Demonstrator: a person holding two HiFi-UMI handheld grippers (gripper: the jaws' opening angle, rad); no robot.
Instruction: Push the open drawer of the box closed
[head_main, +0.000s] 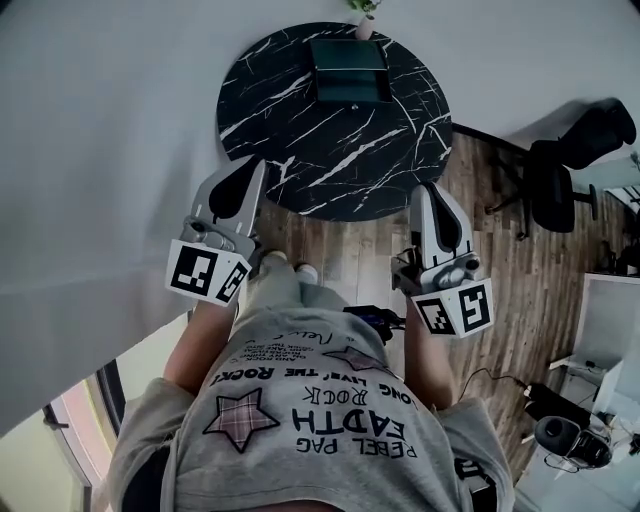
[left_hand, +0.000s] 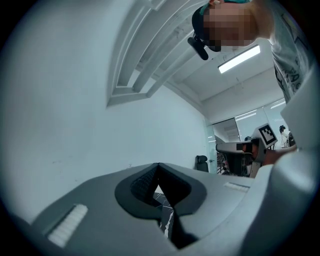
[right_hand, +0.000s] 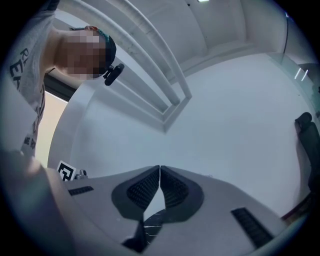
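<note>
Free tabletop (head_main: 330, 165) before the box (head_main: 349, 71)

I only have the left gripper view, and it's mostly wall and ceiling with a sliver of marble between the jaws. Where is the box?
Observer: The head view shows the box at the far edge of a round black marble table, next to a small plant pot.
Operator: How do my grippers stand relative to it?
Observer: Neither touches it. The left gripper and right gripper hang at the table's near edge, one to each side, with the box beyond both.
Operator: Is the right one carrying anything?
Observer: No. The right gripper view shows its jaws together with nothing between them.
</note>
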